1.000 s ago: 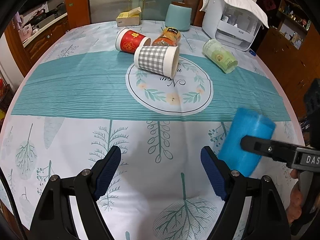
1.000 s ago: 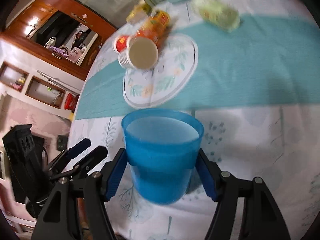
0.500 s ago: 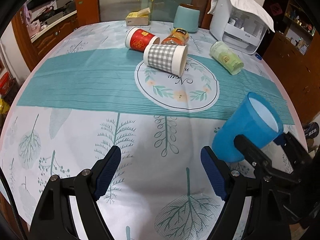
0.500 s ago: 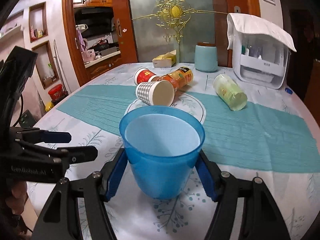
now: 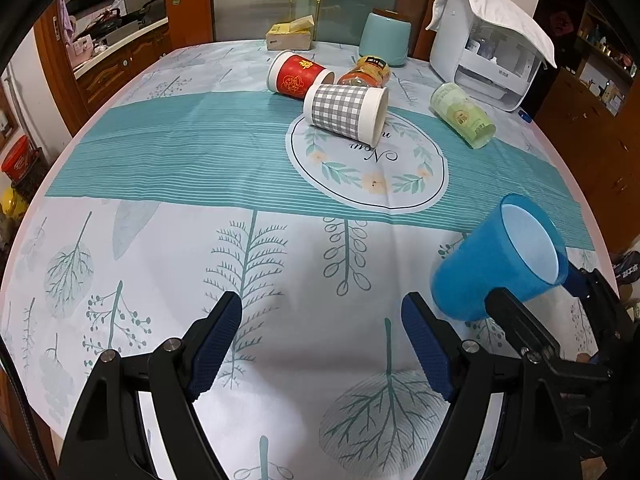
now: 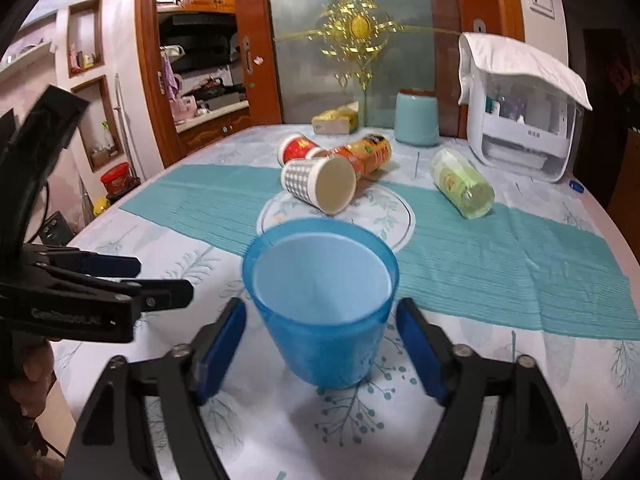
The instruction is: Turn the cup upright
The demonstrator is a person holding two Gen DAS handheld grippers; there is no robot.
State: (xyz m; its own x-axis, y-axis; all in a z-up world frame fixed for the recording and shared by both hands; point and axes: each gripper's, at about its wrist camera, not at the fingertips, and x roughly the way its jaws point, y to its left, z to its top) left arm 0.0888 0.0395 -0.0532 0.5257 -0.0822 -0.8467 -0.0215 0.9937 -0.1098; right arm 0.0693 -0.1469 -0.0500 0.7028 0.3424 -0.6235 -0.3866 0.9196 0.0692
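Note:
A blue plastic cup (image 6: pixel 320 304) stands upright on the tablecloth, mouth up, between the fingers of my right gripper (image 6: pixel 320 344). The pads stand apart from the cup's sides, so the gripper is open. In the left wrist view the cup (image 5: pixel 496 268) shows at the right with the right gripper behind it. My left gripper (image 5: pixel 320 344) is open and empty above the front of the table. A grey checked cup (image 5: pixel 346 114), a red cup (image 5: pixel 298 76) and a green cup (image 5: pixel 464 120) lie on their sides further back.
An orange bottle (image 5: pixel 364 74) lies behind the checked cup. A teal canister (image 5: pixel 385 38), a tissue box (image 5: pixel 290 36) and a white appliance (image 5: pixel 492 40) stand at the far edge. The left gripper shows at the left in the right wrist view (image 6: pixel 108 280).
The right gripper turned the blue cup from tilted to upright, set it on the table and opened its fingers off it. The left gripper has hardly moved.

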